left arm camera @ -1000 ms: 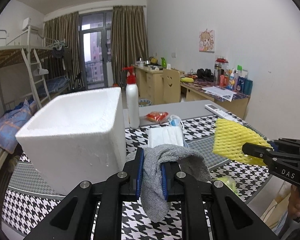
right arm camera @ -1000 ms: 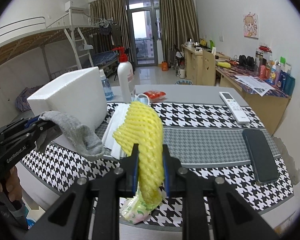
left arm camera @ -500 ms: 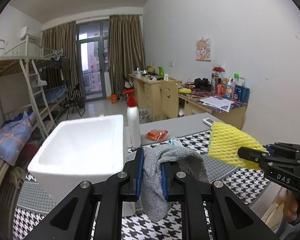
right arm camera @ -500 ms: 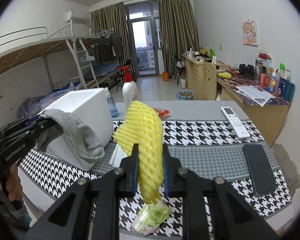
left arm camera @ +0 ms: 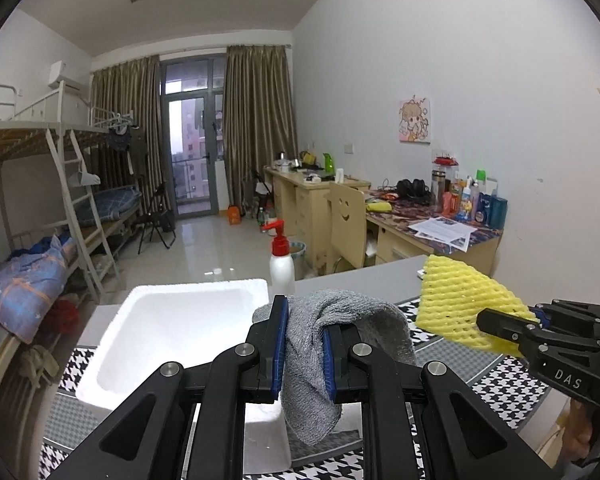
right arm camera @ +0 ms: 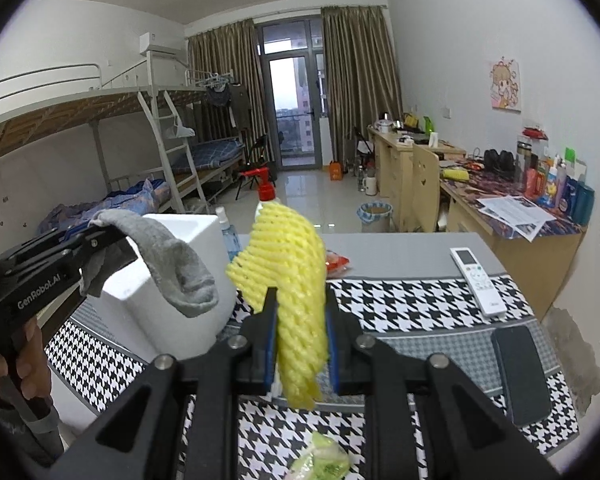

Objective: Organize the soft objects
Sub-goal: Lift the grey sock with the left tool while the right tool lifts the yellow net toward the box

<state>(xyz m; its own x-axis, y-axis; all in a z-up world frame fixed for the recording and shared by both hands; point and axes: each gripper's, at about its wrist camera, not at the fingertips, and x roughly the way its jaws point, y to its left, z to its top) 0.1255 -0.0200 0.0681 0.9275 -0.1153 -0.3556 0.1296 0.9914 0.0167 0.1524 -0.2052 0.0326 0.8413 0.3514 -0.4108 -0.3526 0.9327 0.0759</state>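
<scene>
Both grippers are loaded and held up over the table with the black-and-white houndstooth cloth point(right arm camera: 412, 300). The left gripper point(left arm camera: 304, 344) has its blue-padded fingers pinched on a limp grey knitted sock point(left arm camera: 320, 360), which drapes over the right finger and hangs down between them. The right gripper point(right arm camera: 300, 332) is clamped the same way on a yellow foam fruit-net sleeve point(right arm camera: 288, 272), whose long axis stands nearly upright, its top flopping above the pads.

The open white foam box point(left arm camera: 172, 320) lies ahead and to the left of the sock, its cavity just beyond the left fingertips; the left gripper looks clearly nearer to it, so I'd guess the sock goes in first, with a short reach forward-left. The yellow sleeve hangs off to the right, apart from the box.

The left view looks down into the box's cavity, which appears bare; the right view shows only its outer wall, but adds a crumpled green wrapper point(right arm camera: 320, 460), a white remote point(right arm camera: 476, 276) and a dark phone point(right arm camera: 520, 372) on the cloth.
</scene>
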